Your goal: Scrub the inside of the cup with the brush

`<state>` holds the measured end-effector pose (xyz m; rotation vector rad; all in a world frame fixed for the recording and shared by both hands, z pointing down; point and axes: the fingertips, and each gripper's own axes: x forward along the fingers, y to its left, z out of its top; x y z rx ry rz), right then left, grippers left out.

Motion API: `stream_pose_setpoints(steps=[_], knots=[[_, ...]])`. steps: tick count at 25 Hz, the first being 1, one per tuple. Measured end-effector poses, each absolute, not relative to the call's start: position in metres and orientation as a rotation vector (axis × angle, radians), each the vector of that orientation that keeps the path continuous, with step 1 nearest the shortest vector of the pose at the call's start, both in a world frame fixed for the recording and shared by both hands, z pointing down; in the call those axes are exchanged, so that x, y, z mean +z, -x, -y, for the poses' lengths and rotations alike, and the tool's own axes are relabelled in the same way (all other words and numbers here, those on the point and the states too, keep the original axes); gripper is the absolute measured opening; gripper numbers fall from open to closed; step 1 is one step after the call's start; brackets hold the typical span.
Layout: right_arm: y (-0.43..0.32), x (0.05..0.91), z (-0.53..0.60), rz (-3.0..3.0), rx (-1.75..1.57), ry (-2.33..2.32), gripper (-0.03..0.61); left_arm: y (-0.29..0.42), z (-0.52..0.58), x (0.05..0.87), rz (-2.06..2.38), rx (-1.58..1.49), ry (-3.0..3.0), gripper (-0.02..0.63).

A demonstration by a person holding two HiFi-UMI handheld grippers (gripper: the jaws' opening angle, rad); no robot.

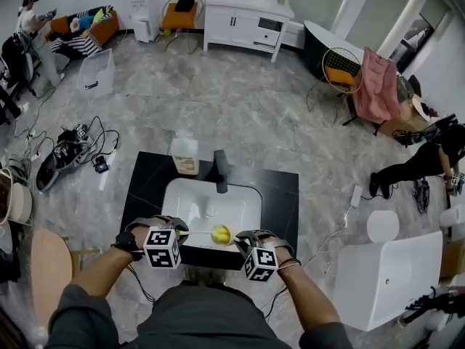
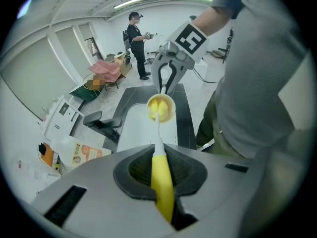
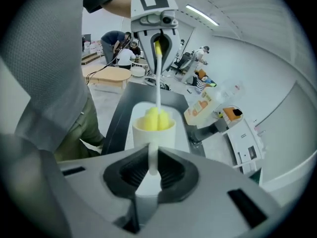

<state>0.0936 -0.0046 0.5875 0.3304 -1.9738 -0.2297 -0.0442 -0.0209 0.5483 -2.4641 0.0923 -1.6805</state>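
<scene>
A white cup (image 3: 153, 133) hangs over the white sink (image 1: 190, 203), and my right gripper (image 3: 152, 170) is shut on its handle. The brush has a yellow handle (image 2: 161, 182), a thin white stem and a yellow sponge head (image 3: 157, 119). My left gripper (image 2: 161, 175) is shut on that yellow handle. The sponge head sits inside the cup's mouth (image 2: 161, 108). In the head view the two grippers face each other above the sink's near edge, the left gripper (image 1: 183, 233) and the right gripper (image 1: 237, 240), with the yellow head (image 1: 220, 234) between them.
The sink is set in a black counter (image 1: 280, 202) with a black faucet (image 1: 220, 171) at the back and a pale jug (image 1: 184, 153) beside it. Cables (image 1: 80, 147) lie on the floor to the left. A white table (image 1: 396, 275) stands at the right.
</scene>
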Motion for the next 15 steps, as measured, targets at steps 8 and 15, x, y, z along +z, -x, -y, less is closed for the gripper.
stream_pose_setpoints(steps=[8,15], knots=[[-0.101,0.579,0.022,1.925,-0.271,-0.317,0.041,0.045,0.005,0.558,-0.110,-1.671,2.516,0.029],[-0.084,0.611,-0.002,1.913,-0.268,-0.215,0.041,0.041,0.013,0.562,-0.167,-1.662,2.542,0.029]])
